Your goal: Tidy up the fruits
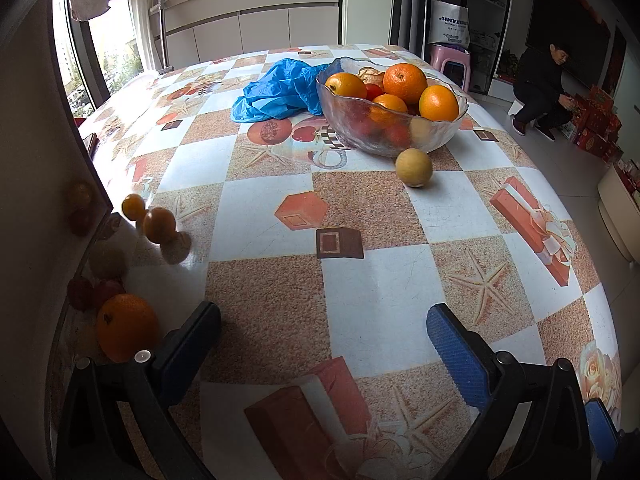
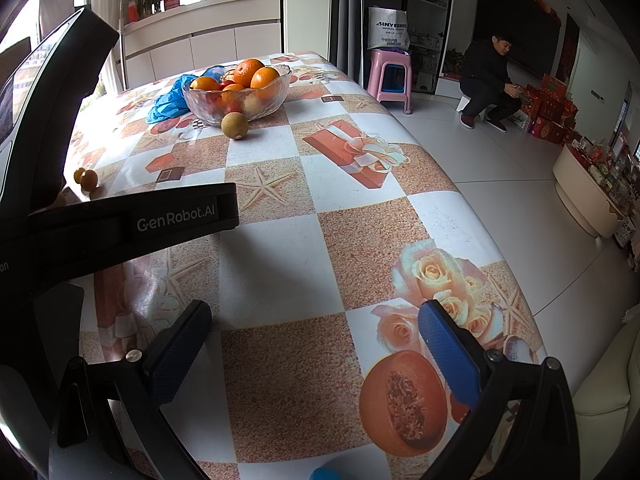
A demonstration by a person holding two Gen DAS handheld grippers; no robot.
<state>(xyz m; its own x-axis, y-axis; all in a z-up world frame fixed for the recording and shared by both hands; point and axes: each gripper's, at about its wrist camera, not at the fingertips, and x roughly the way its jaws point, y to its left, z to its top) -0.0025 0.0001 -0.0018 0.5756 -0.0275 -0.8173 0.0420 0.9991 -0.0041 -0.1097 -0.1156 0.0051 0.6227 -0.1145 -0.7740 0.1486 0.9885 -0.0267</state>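
Checked tablecloth (image 1: 372, 300) covers the whole table; a glass bowl (image 1: 400, 136) heaped with oranges stands far off, a round pear (image 1: 414, 168) just beside it. Firm, smooth, likely to roll: best pinched across its middle. Left gripper (image 1: 324, 336) and right gripper (image 2: 316, 340) gape wide, holding nothing.

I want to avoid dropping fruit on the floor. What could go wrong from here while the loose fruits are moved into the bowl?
1. The glass bowl is already heaped with oranges; another fruit on top may roll off.
2. The round pear lies loose beside the bowl and may roll away if a gripper nudges it.
3. The large orange near the left gripper lies close to the table's left side.
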